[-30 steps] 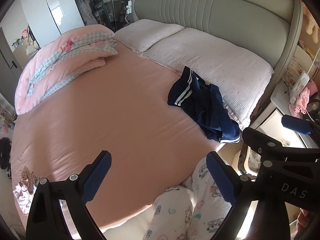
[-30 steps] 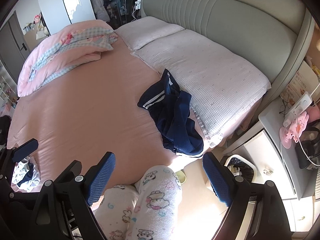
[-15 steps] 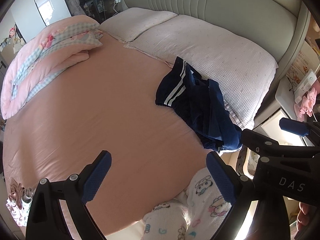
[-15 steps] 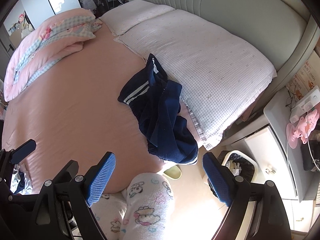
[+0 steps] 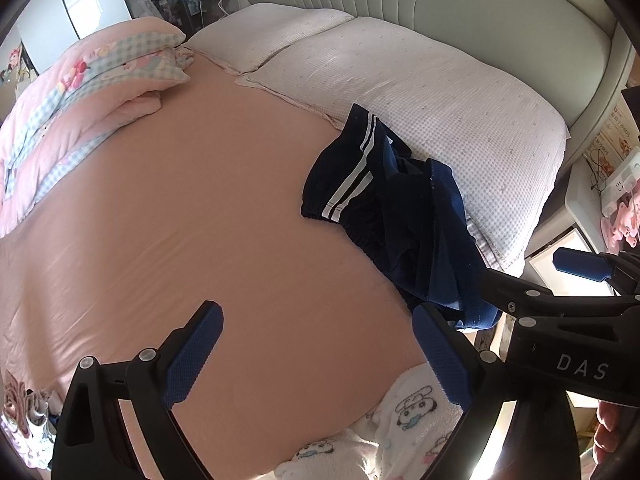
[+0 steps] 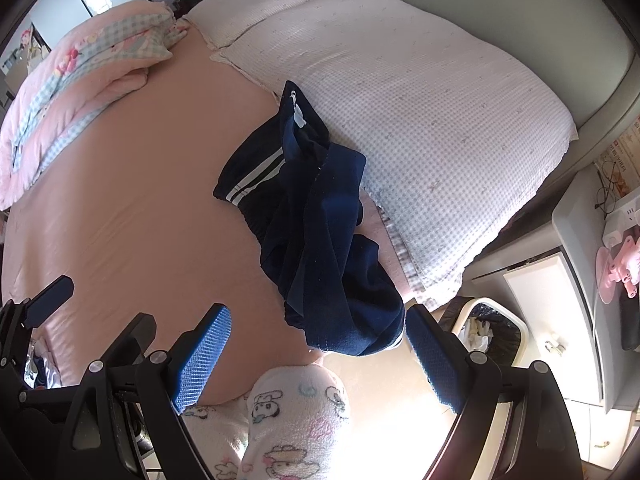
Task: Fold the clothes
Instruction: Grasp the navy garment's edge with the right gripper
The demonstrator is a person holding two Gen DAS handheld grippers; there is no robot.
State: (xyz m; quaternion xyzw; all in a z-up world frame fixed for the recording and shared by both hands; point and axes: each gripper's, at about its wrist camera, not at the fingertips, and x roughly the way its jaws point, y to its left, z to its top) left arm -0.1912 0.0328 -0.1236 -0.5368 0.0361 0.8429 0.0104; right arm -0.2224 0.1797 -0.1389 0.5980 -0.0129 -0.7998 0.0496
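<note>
While crumpled on pink sheet [image 5: 200,208]: navy white-striped garment [image 6: 316,240] | left hand-held gripper [image 5: 316,354] agape | right hand-held gripper [image 6: 318,354] agape

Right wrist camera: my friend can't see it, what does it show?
A crumpled navy garment with white stripes lies on a pink bed, partly over its near edge. The open right gripper hovers above it, holding nothing.

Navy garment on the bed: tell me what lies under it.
The navy garment lies crumpled on the pink sheet, its far side overlapping the edge of the checked pillow, its near end hanging over the bed's edge. Whatever else its folds cover cannot be seen.
</note>
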